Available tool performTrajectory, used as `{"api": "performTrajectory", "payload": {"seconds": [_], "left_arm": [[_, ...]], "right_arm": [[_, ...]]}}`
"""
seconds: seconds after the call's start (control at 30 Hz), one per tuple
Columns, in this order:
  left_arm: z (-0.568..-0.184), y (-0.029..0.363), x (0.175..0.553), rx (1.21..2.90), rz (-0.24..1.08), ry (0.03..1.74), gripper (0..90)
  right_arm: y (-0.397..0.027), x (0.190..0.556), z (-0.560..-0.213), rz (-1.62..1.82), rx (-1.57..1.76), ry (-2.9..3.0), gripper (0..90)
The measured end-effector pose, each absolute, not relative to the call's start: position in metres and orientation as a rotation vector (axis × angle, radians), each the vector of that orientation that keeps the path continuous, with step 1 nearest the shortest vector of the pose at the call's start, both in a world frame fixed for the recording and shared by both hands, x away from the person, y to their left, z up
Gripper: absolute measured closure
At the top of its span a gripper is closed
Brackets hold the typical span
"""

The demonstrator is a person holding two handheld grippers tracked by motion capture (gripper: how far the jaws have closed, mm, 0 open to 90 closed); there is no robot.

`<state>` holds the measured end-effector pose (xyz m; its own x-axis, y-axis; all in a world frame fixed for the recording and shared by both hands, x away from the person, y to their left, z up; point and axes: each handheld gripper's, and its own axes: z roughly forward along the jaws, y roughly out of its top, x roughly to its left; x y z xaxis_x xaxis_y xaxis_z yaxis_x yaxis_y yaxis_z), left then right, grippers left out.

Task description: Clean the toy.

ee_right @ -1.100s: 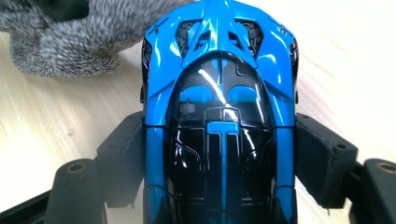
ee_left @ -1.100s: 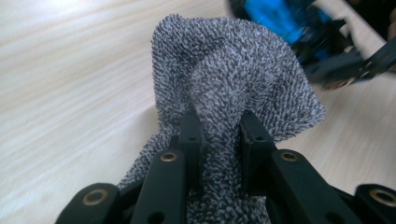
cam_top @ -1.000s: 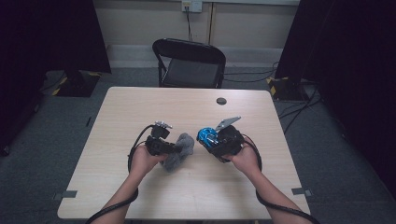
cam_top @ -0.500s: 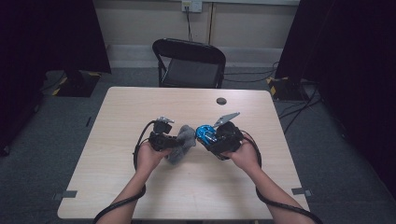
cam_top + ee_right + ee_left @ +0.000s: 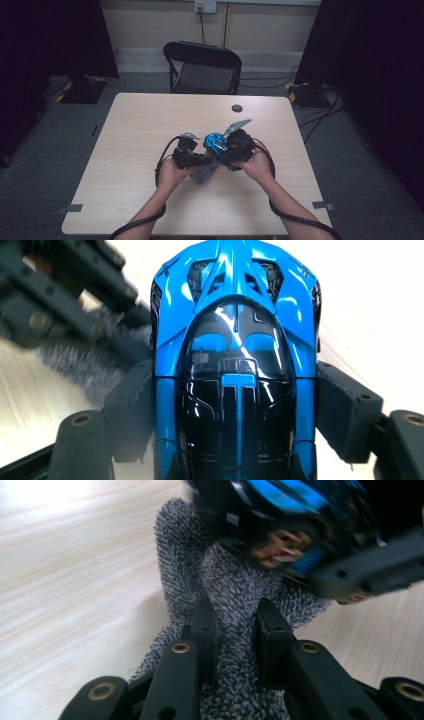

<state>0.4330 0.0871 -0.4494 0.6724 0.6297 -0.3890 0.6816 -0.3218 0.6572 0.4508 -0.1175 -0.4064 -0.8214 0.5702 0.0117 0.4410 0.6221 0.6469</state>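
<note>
- A dim room with grey carpet and dark curtains at both sides of the high view; a black folding chair (image 5: 202, 67) stands at the upper middle of the frame, behind a pale wooden desk (image 5: 135, 130).
- A small dark round disc (image 5: 237, 108) lies on the desk right of centre, above the hands and well apart from them.
- The person's forearms come in from the bottom edge; both hands meet just below the centre of the frame, with black cables looping back from each tool.
- The left hand-held gripper (image 5: 200, 161) sits left of centre. In the left gripper view its jaws are pinched nearly together on a fold of the grey speckled cloth (image 5: 235, 600), which bunches up between the pads and spreads toward the upper middle of that frame.
- The right hand-held gripper (image 5: 220, 150) sits right of centre, a grey plate on top of it. In the right gripper view its jaws stand fairly wide, pressed against both flanks of the blue toy car (image 5: 235, 365), which fills the middle of that frame nose up.
- In the high view the blue toy car (image 5: 215, 142) shows between the two tools, with the grey speckled cloth (image 5: 205, 172) hanging just below it over the desk.
- In the left gripper view the cloth touches the car's underside at the upper right of the frame.
</note>
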Motion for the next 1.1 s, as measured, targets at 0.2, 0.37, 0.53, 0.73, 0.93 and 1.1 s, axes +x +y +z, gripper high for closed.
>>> {"api": "performTrajectory", "payload": {"seconds": [0.2, 0.37, 0.53, 0.73, 0.93, 1.1], "left_arm": [[-0.456, 0.073, 0.424, 2.059, -0.131, 0.979, 74.6], [-0.459, 0.062, 0.419, 2.109, -0.150, 0.955, 74.5], [-0.456, 0.074, 0.423, 2.133, -0.080, 0.986, 74.5], [-0.447, 0.108, 0.439, 2.102, 0.003, 1.100, 74.4], [-0.434, 0.130, 0.454, 2.031, 0.083, 1.167, 74.4], [-0.427, 0.130, 0.458, 2.009, 0.083, 1.165, 74.4]], "right_arm": [[-0.118, 0.456, -0.406, 0.979, 0.871, 2.643, 26.2], [-0.119, 0.460, -0.406, 0.984, 0.894, 2.632, 26.2], [-0.123, 0.460, -0.405, 0.987, 0.902, 2.634, 26.2], [-0.130, 0.458, -0.403, 1.000, 0.903, 2.626, 26.2], [-0.129, 0.455, -0.405, 0.992, 0.892, 2.633, 26.2], [-0.125, 0.451, -0.409, 0.973, 0.871, 2.649, 26.2]]}}
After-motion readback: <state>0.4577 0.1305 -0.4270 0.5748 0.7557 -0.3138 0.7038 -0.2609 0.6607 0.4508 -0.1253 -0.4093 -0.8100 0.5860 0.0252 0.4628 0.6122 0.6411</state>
